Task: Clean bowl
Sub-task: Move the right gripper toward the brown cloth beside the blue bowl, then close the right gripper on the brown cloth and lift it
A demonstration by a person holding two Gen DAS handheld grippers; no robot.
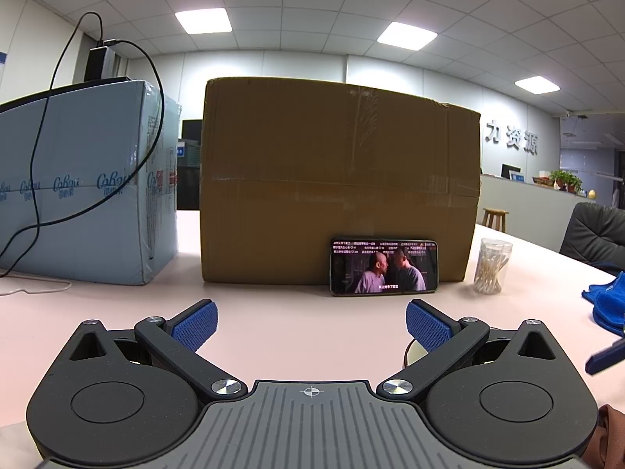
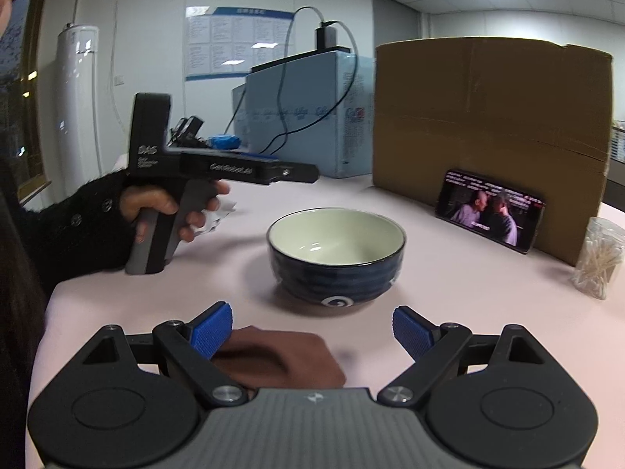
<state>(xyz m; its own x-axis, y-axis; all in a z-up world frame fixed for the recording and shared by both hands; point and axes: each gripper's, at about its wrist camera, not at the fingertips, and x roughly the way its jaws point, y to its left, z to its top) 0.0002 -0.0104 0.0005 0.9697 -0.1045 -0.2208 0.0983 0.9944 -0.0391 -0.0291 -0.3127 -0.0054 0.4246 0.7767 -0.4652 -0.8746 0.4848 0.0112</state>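
Facing bowl (image 2: 336, 256), right claw (image 2: 312, 332) spread, empty

Left gripper (image 1: 311, 322) is sitting wide open, pointing almost level, nothing between its blue pads (image 1: 195, 324). Right gripper (image 2: 311, 332) is gaping too, tipping downward. The left hand (image 2: 168, 207) is wrapping its handle, sleeve (image 2: 78, 226) trailing behind.

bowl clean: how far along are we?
Done: nothing visible. The bowl stands upright on the table, untouched. In hand: nothing; the right claw is open above the brown cloth, and the left claw is open and empty. Left: grab cloth, hold bowl, wipe.
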